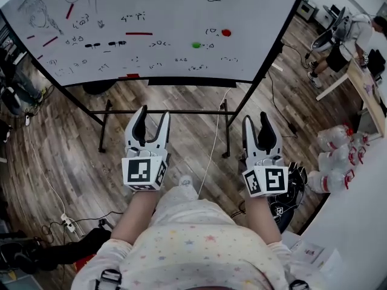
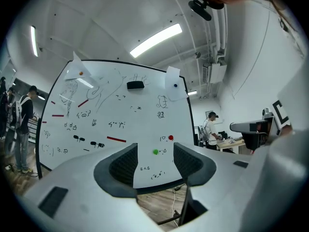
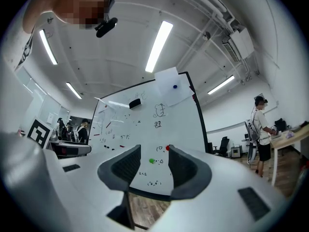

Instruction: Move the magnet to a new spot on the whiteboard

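The whiteboard (image 1: 151,17) stands ahead on a black frame, covered in small marks. A round red magnet (image 1: 226,32) sits on its right part, with a round green magnet (image 1: 196,45) just below and left of it. Both grippers hang well short of the board, over the wooden floor. My left gripper (image 1: 153,117) is open and empty. My right gripper (image 1: 257,122) is open and empty too. In the left gripper view the green magnet (image 2: 155,152) and red magnet (image 2: 170,137) show far off between the jaws. In the right gripper view the green magnet (image 3: 151,161) shows the same way.
The board's black stand legs (image 1: 227,132) and a white cable (image 1: 211,144) lie on the floor ahead. A white table (image 1: 363,210) with several bottles (image 1: 335,159) is at the right. A person (image 1: 347,38) stands by a desk at far right. A black eraser (image 2: 135,85) sits high on the board.
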`<state>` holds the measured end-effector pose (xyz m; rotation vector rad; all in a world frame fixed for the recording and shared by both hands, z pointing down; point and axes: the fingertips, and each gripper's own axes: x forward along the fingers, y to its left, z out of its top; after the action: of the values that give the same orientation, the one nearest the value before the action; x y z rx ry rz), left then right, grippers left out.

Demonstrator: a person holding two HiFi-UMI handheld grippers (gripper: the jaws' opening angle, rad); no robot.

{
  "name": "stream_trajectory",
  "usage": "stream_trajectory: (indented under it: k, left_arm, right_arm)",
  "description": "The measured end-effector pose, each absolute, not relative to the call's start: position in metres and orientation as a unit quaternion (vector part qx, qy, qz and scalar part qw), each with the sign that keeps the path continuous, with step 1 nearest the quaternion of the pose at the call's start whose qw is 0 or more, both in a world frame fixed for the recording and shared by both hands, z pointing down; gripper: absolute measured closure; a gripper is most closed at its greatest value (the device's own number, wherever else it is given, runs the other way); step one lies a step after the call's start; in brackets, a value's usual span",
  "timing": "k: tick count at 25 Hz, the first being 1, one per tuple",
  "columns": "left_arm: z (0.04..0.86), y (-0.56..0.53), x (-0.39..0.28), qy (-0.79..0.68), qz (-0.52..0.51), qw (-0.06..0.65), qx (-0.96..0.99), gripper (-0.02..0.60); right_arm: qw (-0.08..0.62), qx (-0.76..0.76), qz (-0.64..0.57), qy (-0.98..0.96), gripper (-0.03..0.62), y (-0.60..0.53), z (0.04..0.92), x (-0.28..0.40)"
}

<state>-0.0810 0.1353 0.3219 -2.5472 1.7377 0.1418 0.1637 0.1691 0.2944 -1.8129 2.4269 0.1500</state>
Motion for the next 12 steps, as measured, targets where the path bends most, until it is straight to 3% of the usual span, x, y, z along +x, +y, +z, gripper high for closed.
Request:
stream_trajectory:
  k: [12]
  left_arm:
    - [0.324,0.059,-0.080,0.537,0.045,0.019,-0.842,0.370]
  right_arm:
    - [0.035,-0.610,0.043,0.790,0.430,0.105,0.295,0.159]
